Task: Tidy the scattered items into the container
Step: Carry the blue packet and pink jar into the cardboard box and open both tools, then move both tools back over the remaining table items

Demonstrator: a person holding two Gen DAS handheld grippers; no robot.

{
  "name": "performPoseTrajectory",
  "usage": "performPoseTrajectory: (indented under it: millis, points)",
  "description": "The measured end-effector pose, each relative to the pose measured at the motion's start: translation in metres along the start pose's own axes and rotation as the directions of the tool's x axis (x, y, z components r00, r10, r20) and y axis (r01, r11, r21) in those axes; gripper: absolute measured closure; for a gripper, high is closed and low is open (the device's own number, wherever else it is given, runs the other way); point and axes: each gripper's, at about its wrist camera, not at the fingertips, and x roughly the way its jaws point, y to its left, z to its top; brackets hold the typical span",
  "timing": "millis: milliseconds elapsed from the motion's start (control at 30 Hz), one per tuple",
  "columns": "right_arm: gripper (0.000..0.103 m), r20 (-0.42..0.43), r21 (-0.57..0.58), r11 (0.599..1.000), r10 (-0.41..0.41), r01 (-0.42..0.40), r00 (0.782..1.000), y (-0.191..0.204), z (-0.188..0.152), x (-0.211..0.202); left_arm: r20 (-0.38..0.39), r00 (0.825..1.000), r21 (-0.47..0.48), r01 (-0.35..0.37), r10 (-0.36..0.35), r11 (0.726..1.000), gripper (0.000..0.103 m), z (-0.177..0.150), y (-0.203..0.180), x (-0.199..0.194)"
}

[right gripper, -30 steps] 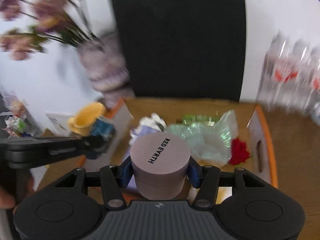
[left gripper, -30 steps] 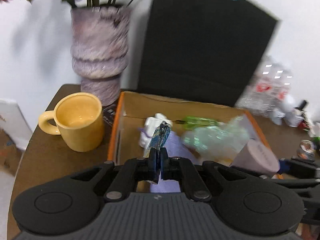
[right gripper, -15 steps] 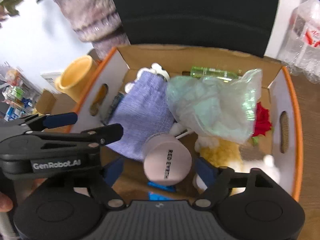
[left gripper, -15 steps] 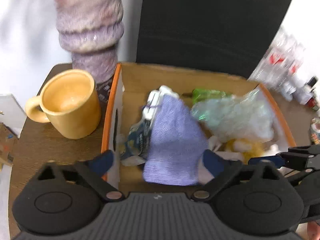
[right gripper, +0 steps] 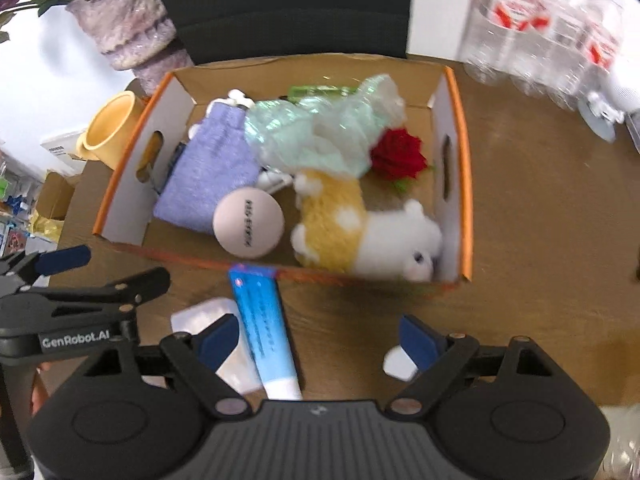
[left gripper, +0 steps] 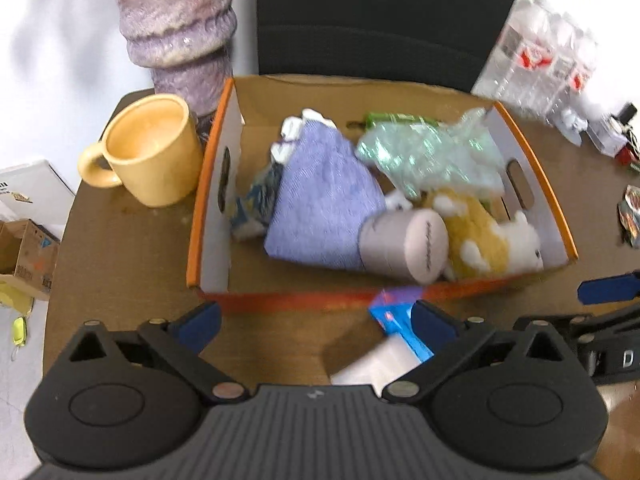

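An orange-rimmed cardboard box [left gripper: 208,184] [right gripper: 464,160] holds a purple cloth [left gripper: 320,200] [right gripper: 212,172], a green plastic bag [left gripper: 428,152], a yellow-and-white plush toy [left gripper: 480,232] [right gripper: 360,232], a red rose [right gripper: 398,154] and a blue patterned packet [left gripper: 260,200]. A mauve jar [left gripper: 404,240] [right gripper: 248,224] lies on its side against the cloth. My left gripper [left gripper: 316,322] hangs open and empty before the box's near wall. My right gripper [right gripper: 318,338] is opening its jaws; a blue tube [right gripper: 262,328] lies on the table under them, untouched. Beside the tube lies a white packet [right gripper: 200,314].
A yellow mug [left gripper: 148,152] and a purple vase [left gripper: 176,20] stand left of the box. Behind it is a black chair back [left gripper: 380,20]; a pack of water bottles [right gripper: 540,20] sits at the back right. A small white piece [right gripper: 396,362] lies by my right finger.
Both grippers opened over the box: the left let go of the blue patterned packet, the right of the mauve jar. Both then drew back to the table in front of the box.
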Motion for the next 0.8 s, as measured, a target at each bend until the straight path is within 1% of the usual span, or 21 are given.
performPoseTrajectory:
  millis: [67, 233, 333, 433, 500, 633, 800]
  points:
    - [0.016, 0.004, 0.009, 1.0, -0.01, 0.01, 1.0, -0.003, -0.005, -0.004, -0.004, 1.0, 0.006, -0.005, 0.005, 1.0, 0.0, -0.005, -0.003, -0.006]
    - [0.016, 0.039, 0.009, 1.0, 0.001, -0.001, 0.999, 0.001, -0.019, -0.015, 0.038, 0.999, 0.034, -0.01, 0.009, 0.999, 0.0, -0.022, -0.012, -0.031]
    - [0.016, 0.044, 0.003, 1.0, 0.008, -0.008, 0.999, 0.004, -0.029, -0.018, 0.042, 0.999, 0.041, -0.027, 0.025, 0.999, 0.0, -0.031, -0.015, -0.039]
    - [0.016, 0.055, 0.001, 1.0, 0.002, -0.002, 0.998, 0.007, -0.039, -0.023, 0.05, 0.998, 0.023, -0.024, 0.023, 0.999, 0.0, -0.041, -0.013, -0.048]
    - [0.016, 0.068, 0.004, 1.0, 0.012, -0.012, 0.998, 0.007, -0.047, -0.027, 0.053, 0.999, 0.003, -0.013, 0.013, 1.0, 0.0, -0.049, -0.01, -0.052]
    - [0.016, 0.09, 0.017, 0.999, 0.03, -0.031, 0.995, 0.005, -0.064, -0.034, 0.065, 0.998, 0.001, -0.011, 0.011, 1.0, 0.0, -0.065, -0.01, -0.063]
    - [0.016, 0.17, 0.05, 0.996, 0.06, -0.07, 0.984, 0.001, -0.089, -0.05, 0.094, 0.996, 0.017, 0.0, -0.001, 1.0, 0.0, -0.087, -0.015, -0.079]
